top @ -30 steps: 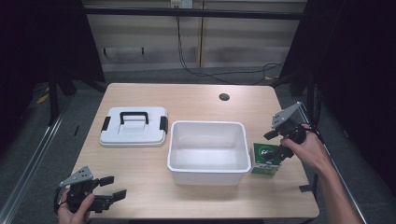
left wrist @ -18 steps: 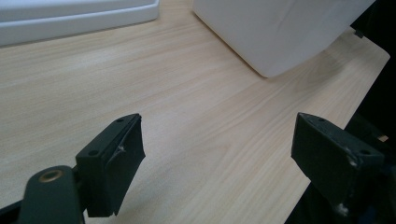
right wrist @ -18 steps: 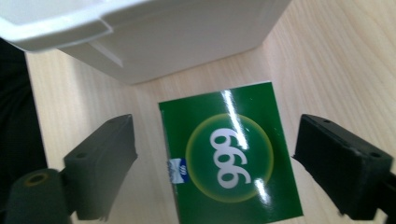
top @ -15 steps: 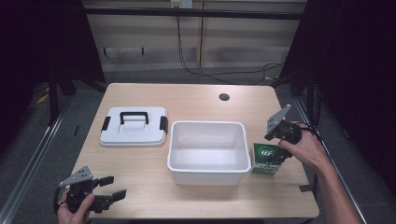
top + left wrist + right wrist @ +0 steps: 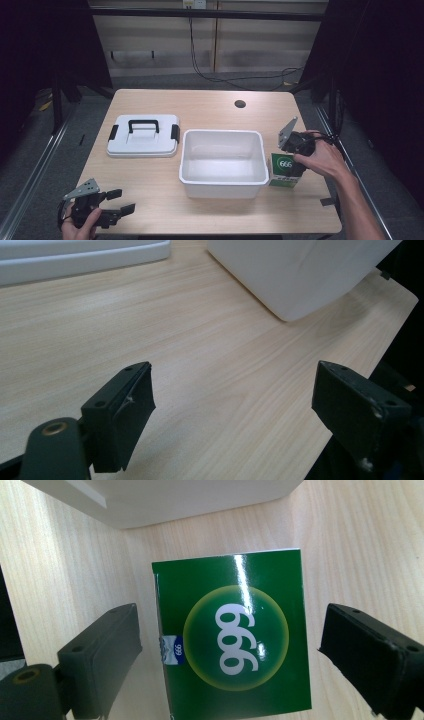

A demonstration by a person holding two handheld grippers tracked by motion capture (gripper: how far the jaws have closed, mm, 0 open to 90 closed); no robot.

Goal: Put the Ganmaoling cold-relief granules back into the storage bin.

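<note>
the green box [image 5: 232, 635] lies flat on the table [image 5: 210, 102], just beside the right wall of the white bin [image 5: 222, 159]. in the right gripper view its long axis runs along the approach line, its short width spanning the jaw gap. the right gripper [image 5: 235, 655] straddles it, jaws wide and clear of both sides, gripping nothing. the left gripper [image 5: 117, 206] rests well apart at the near-left corner, open and empty.

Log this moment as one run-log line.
right claw: open, straddling green 999 box | left claw: open, idle | white bin: beside box | lid: off
</note>
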